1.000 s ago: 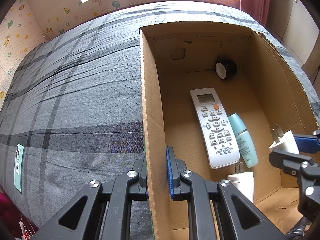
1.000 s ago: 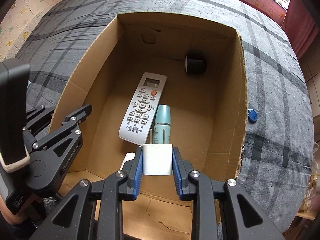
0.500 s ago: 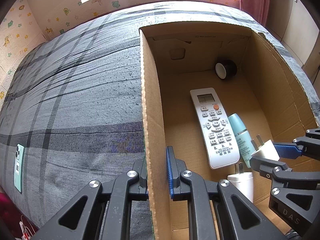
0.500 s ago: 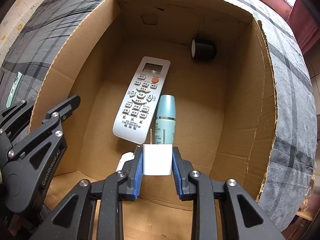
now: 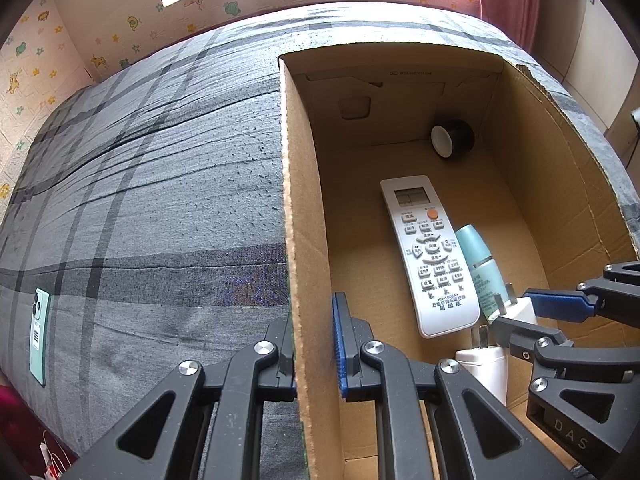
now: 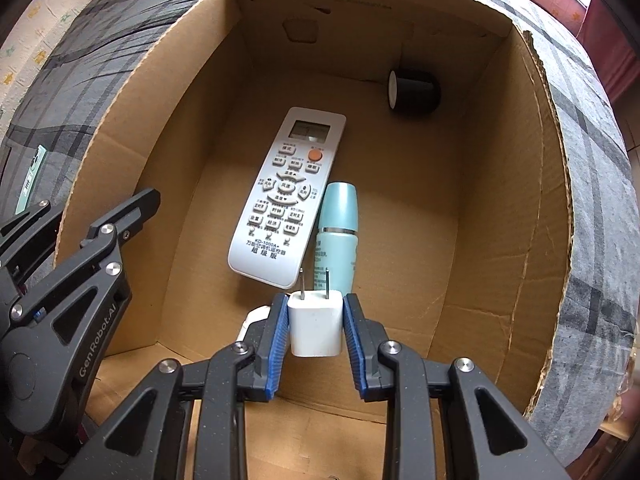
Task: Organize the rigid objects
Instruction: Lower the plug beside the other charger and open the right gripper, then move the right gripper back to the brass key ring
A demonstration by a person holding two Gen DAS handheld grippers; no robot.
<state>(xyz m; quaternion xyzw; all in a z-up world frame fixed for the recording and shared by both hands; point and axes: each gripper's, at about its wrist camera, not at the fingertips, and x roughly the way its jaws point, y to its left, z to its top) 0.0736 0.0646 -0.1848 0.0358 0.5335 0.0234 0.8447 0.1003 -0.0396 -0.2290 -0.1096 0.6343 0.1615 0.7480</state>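
Observation:
An open cardboard box [image 5: 304, 208] stands on the bed. My left gripper [image 5: 314, 332] is shut on the box's left wall, one finger outside and one inside. My right gripper [image 6: 316, 300] points down into the box, shut on a white plug charger [image 6: 316, 324] with its prongs toward the floor. In the left wrist view, this charger [image 5: 518, 310] hangs low at the near right. On the box floor lie a white remote [image 6: 286, 192], a teal bottle [image 6: 338, 236], a black roll [image 6: 414, 90] and a second white charger [image 5: 482, 368].
A green phone [image 5: 39, 336] lies on the grey plaid bedcover [image 5: 160, 200] left of the box. The box's right wall [image 6: 532, 216] has a torn rim. Bare cardboard floor shows right of the bottle. A wall with stickers and a window stand beyond the bed.
My right gripper has sunk deeper into the box with the charger, now low over the near floor by the bottle's base. The left gripper has not moved.

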